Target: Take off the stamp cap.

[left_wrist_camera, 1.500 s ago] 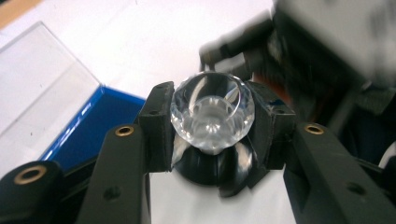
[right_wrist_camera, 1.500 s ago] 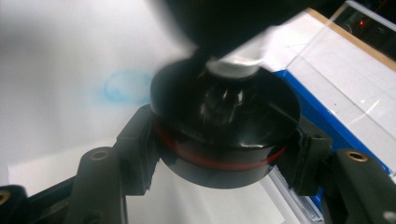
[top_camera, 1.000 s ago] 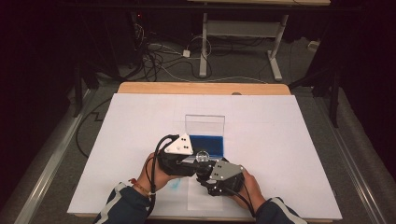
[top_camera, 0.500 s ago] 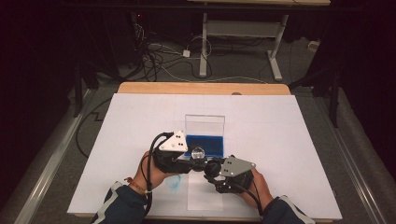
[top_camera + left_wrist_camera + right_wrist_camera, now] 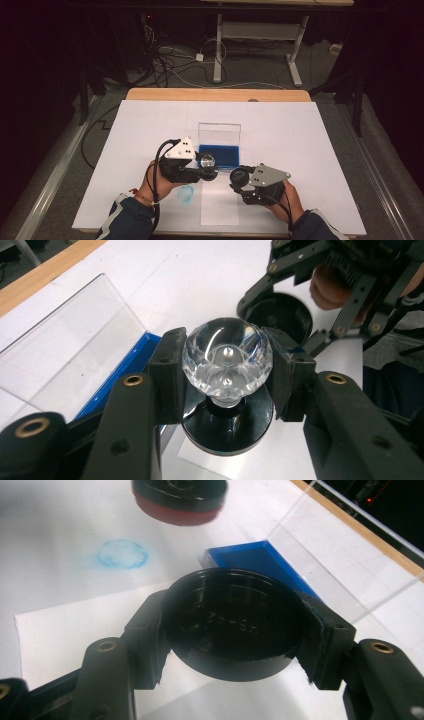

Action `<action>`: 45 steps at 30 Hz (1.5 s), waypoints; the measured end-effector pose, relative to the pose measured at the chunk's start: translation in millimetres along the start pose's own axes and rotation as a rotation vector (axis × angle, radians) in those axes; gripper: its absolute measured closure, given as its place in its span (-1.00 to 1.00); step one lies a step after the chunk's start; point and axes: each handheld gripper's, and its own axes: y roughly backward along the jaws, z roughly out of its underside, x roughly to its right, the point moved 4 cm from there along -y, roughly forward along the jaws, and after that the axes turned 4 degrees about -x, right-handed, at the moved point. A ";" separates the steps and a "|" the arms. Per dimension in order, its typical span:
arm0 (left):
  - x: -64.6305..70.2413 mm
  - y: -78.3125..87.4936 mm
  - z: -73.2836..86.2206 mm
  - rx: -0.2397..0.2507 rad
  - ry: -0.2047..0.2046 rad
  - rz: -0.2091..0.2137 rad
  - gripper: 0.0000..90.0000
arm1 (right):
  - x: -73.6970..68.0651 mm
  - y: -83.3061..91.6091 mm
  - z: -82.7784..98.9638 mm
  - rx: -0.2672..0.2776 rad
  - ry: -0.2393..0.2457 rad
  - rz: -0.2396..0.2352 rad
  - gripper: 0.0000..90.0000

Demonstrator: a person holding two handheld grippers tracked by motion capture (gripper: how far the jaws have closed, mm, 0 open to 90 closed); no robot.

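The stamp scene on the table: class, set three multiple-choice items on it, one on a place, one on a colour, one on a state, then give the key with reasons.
1. Where does the blue ink pad lie?
A. in front of the upright clear lid
B. on the floor
C. on the wooden table edge

2. What colour is the round print on the white paper?
A. red
B. light blue
C. green

3. What does the right gripper hold?
A. nothing
B. the crystal knob
C. a black round cap

Key: 1 A, the high view shows the pad at the foot of the clear lid. 2 B, the smudge is pale blue. 3 C, its jaws clamp the black round cap, while the left gripper grips the stamp by its crystal knob.
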 end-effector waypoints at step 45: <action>-38.9 -32.4 -28.7 -0.198 -0.032 0.015 0.20 | 13.0 55.6 45.0 -0.042 -0.084 0.050 -0.13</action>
